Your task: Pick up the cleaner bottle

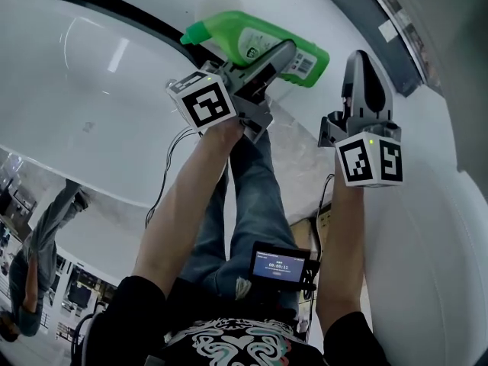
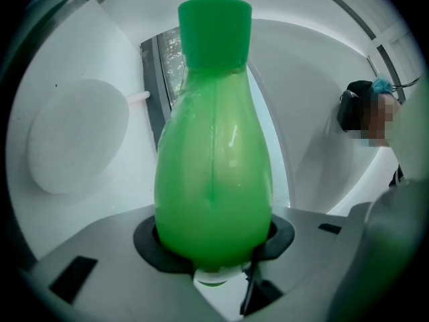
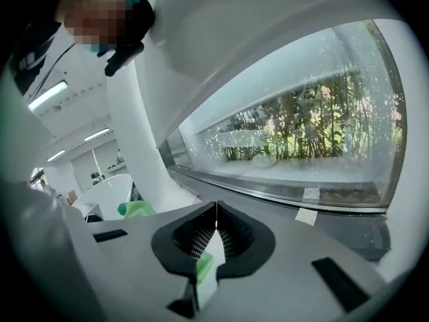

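The green cleaner bottle (image 1: 244, 36) with a printed label hangs sideways in the head view, its cap pointing left. My left gripper (image 1: 282, 56) is shut on its body. In the left gripper view the bottle (image 2: 214, 180) fills the space between the jaws, its cap at the top of the picture and the black pads (image 2: 151, 237) pressing its sides. My right gripper (image 1: 364, 63) is held to the right of the bottle, apart from it. Its jaws meet with nothing between them in the right gripper view (image 3: 216, 230), where the bottle (image 3: 137, 210) shows at the left.
A large white tub (image 1: 91, 67) curves below and left of the bottle. A white round pad (image 2: 77, 136) sits on its wall. A window with plants (image 3: 301, 133) runs along the right. A small screen (image 1: 280, 265) hangs at the person's waist. Another person (image 1: 38, 242) stands at lower left.
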